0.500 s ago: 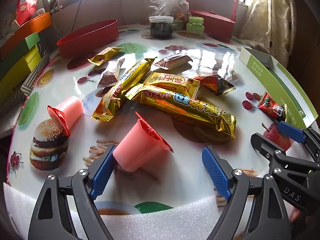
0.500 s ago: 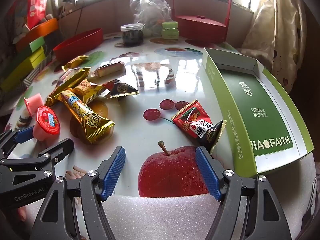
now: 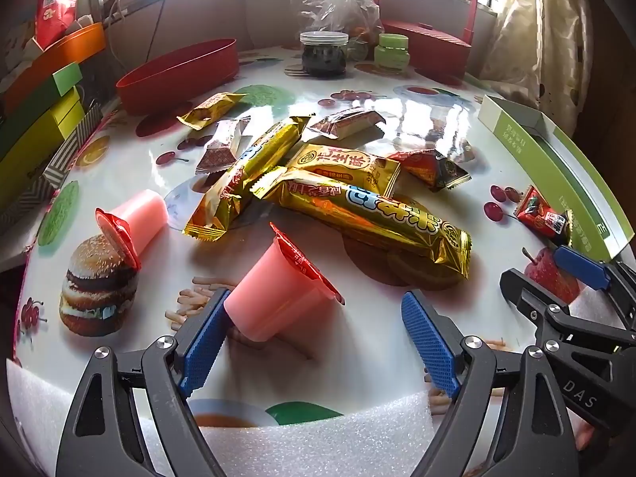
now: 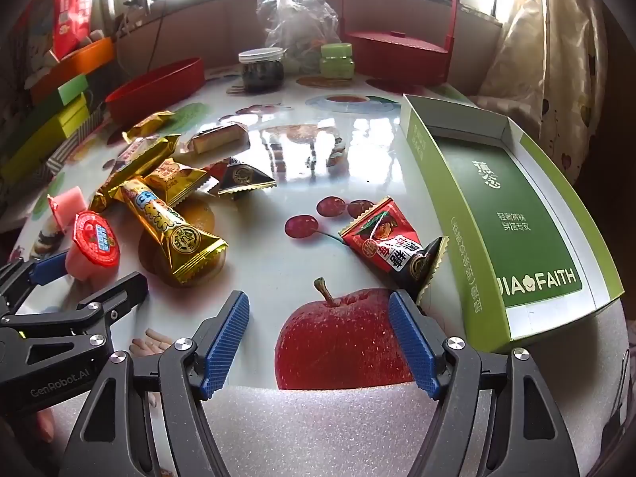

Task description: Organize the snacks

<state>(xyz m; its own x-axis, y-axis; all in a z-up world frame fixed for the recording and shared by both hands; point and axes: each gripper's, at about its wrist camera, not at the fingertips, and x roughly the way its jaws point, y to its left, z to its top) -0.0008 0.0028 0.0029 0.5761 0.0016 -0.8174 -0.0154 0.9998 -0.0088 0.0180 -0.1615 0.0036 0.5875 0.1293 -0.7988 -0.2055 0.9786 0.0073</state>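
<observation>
Glossy fruit-print tablecloth [image 4: 357, 151]; left gripper [image 3: 318, 334] spreading wide around pink jelly cup [image 3: 274, 294], right gripper [image 4: 318, 342] gaping empty beside it.

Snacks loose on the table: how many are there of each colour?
Pink jelly cups: 2
Gold packets: 4
Pale brown-patterned packets: 2
Red-and-black pouches: 2
Total: 10

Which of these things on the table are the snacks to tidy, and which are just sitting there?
For the job:
pink jelly cups
gold wrapped bars
red triangle packet
green box
left gripper, right gripper, both open

Just sitting there:
dark jar
small green jar
plastic bag
red basket
</observation>
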